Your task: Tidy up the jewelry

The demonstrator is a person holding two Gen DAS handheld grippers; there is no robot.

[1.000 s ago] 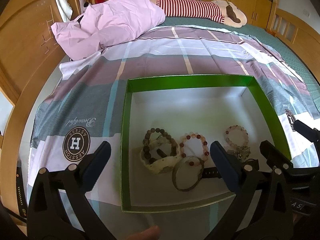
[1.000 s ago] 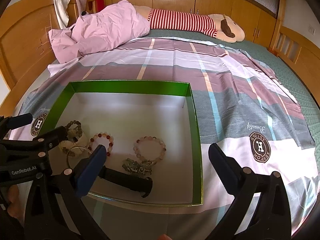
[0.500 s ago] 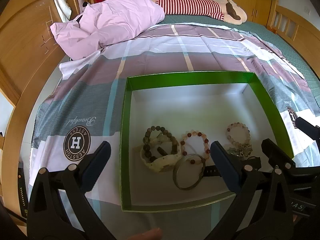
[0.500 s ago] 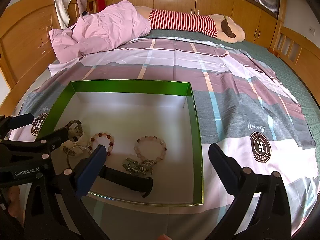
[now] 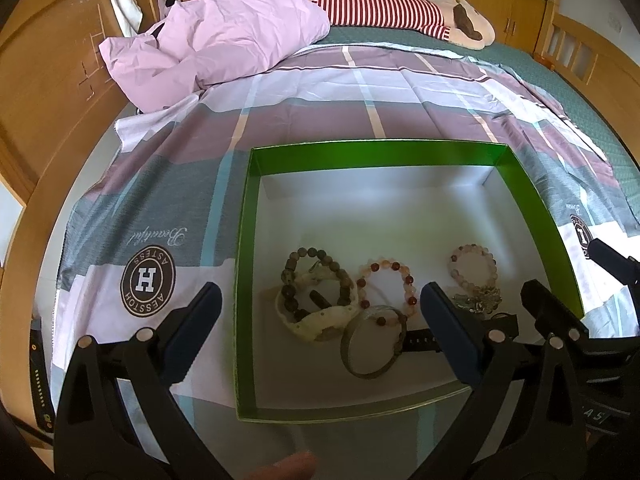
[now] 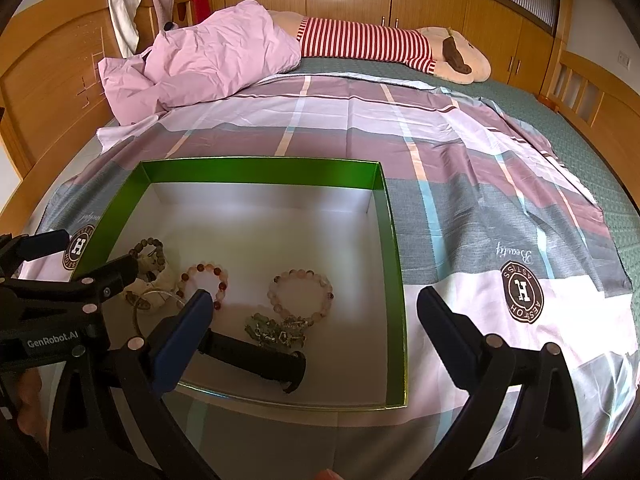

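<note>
Green-walled box, white floor, open, just ahead of the tools. Inside, near side: dark bead bracelet over cream bangle, red-pink bead bracelet, metal bangle, pale pink bracelet, silver chain, black strap.

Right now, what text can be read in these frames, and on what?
"GenRobot.AI": on the left gripper, seen from the right wrist.
"H", ringed by "AESTOH ASTESS": round badges on the bedsheet, upside down.
"Beautiful": script above that badge.
"AS": cut-off label on the right gripper.
</note>
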